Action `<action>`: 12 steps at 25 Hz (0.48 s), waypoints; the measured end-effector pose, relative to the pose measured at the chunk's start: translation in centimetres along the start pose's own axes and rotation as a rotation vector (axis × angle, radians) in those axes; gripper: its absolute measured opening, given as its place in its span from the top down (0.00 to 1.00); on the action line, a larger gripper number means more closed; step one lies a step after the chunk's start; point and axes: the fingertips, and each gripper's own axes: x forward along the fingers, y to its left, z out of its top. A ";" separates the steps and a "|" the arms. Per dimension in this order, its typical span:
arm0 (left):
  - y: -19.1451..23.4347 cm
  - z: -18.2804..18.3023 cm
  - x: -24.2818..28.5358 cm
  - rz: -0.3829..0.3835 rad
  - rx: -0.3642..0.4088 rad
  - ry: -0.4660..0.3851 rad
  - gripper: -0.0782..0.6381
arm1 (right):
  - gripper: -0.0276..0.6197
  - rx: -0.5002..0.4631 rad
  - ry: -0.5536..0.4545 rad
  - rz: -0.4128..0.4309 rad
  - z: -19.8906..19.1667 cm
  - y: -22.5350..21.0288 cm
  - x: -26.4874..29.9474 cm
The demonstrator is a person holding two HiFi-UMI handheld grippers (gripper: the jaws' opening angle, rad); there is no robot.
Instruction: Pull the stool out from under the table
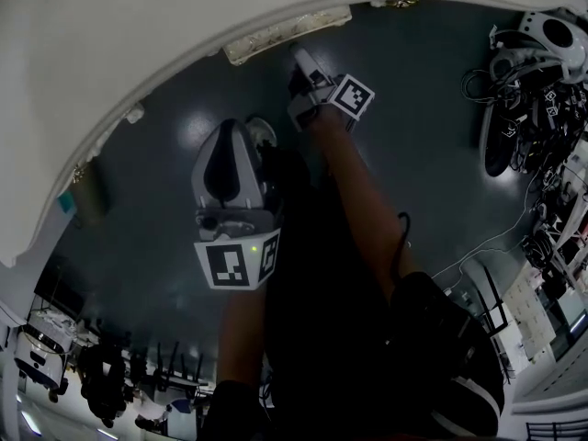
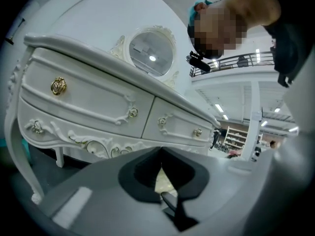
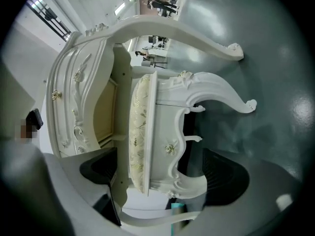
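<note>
The stool (image 3: 140,132) sits tucked under the tabletop (image 1: 138,53), with the right gripper (image 3: 162,171) wide open, its fingers (image 3: 224,173) either side of the seat rim, and the left gripper (image 2: 161,156) closed and empty, so a shallow, one-sided grip could slip off during the pull.

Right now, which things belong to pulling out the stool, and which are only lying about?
Job: stool, table, right claw.
Lying about: mirror, gear heap.
</note>
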 end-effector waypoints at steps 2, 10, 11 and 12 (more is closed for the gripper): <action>0.4 -0.4 0.1 0.012 0.000 0.000 0.88 | 0.12 0.009 -0.013 0.000 0.3 -0.6 0.6; 2.9 -1.4 -0.2 0.045 0.022 -0.012 0.88 | 0.04 0.038 -0.055 0.041 1.6 -0.5 3.1; 3.2 -1.4 -0.1 0.048 0.024 -0.013 0.88 | 0.04 0.040 -0.058 0.036 1.7 -0.6 3.3; 3.3 -1.4 -0.1 0.052 0.023 -0.015 0.88 | 0.04 0.047 -0.065 0.028 1.9 -0.8 3.5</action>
